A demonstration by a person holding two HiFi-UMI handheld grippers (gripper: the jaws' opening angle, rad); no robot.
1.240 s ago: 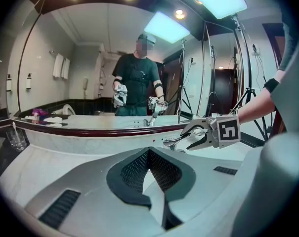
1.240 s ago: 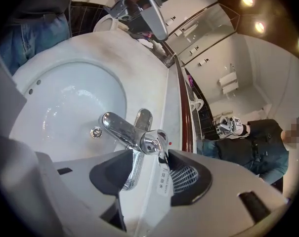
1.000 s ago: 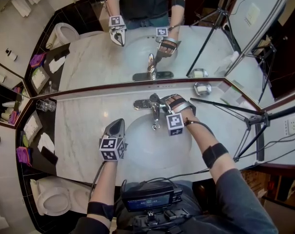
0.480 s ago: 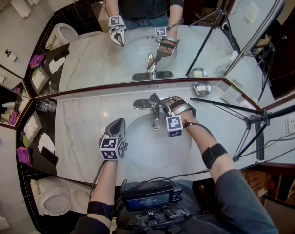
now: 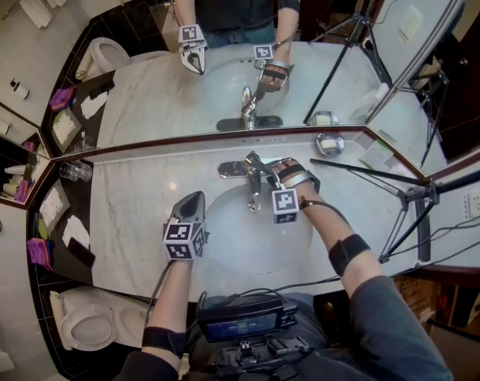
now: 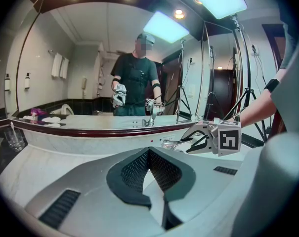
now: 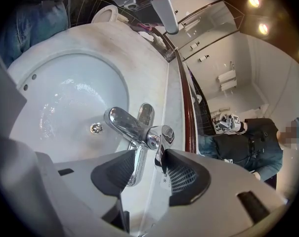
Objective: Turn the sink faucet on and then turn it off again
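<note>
Two things are hard to read at the chrome single-lever faucet [image 5: 252,182]. In the head view the grey right gripper [image 5: 259,165] covers its lever, and no view settles whether water leaves the spout. The faucet stands at the back rim of the white oval sink basin [image 5: 247,248]. The basin is set in a pale marble counter [image 5: 128,213] just below the wide wall mirror [image 5: 144,94].

In the right gripper view the faucet's flat chrome base plate [image 7: 146,113] runs toward the camera, and its near end passes out of sight behind the jaws. The person's forearms are cut off at the bottom edge of the head view. At the right, the black tripod [image 5: 406,205] has legs that run out of frame.

The right gripper's jaws stand wide apart around the end of the lever [image 7: 162,136]. The lever sits close against one dark ribbed pad [image 7: 185,177], though whether it touches cannot be told. Bare counter shows between the lever and the other pad, so nothing is clamped.

The grey left gripper [image 5: 192,201] hangs over the counter at the basin's left rim, well apart from the faucet. Its dark pads [image 6: 139,169] are pressed together with nothing between them.
</note>
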